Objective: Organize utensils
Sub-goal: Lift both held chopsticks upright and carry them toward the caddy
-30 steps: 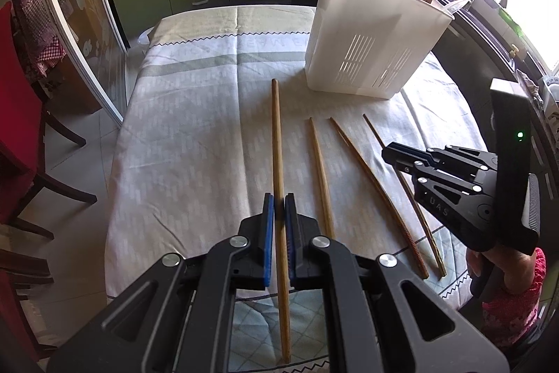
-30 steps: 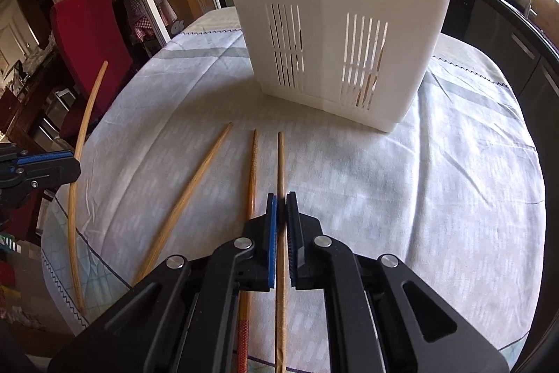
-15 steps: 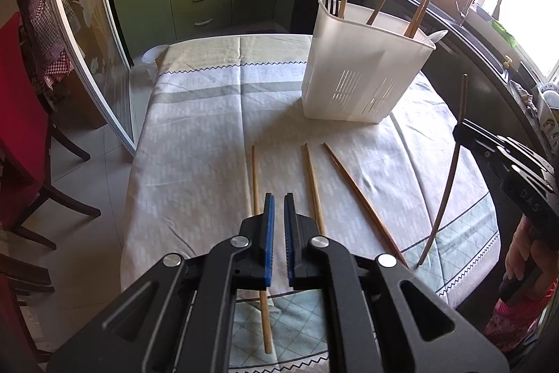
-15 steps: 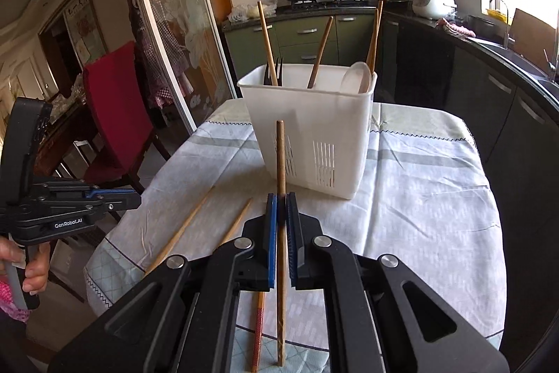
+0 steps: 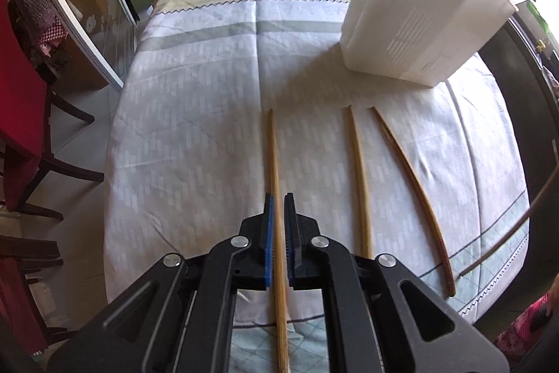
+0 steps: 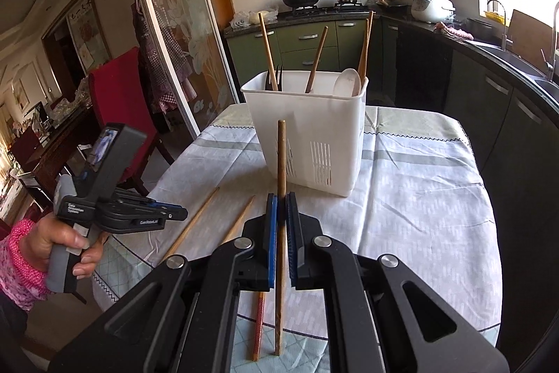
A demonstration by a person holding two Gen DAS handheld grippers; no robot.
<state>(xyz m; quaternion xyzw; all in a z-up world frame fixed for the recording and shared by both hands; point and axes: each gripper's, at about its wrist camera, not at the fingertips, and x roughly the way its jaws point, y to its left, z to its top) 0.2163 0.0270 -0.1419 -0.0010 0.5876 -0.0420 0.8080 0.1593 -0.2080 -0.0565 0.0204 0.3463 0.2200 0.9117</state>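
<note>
On the cloth-covered table (image 6: 419, 184) stands a white utensil holder (image 6: 311, 131), and everything else sits relative to it. Inside it are several upright chopsticks (image 6: 267, 51), a dark fork (image 6: 276, 76) and a white spoon (image 6: 346, 82).

Nearer the camera than the holder, the right gripper (image 6: 281, 212) has its blue pads pressed against a dark wooden chopstick (image 6: 281, 156), which it holds upright, lifted off the cloth, its top end level with the holder's front wall.

Left of the holder and closer to the table's near edge, the left gripper (image 5: 276, 215) points along a pale chopstick (image 5: 272, 149) lying flat on the cloth. Its fingers sit narrowly apart on either side of that stick; whether the pads actually touch it cannot be told.

Two more chopsticks lie between that one and the holder's side: a pale one (image 5: 357, 163) and a darker reddish one (image 5: 412, 184), fanned slightly apart.
</note>
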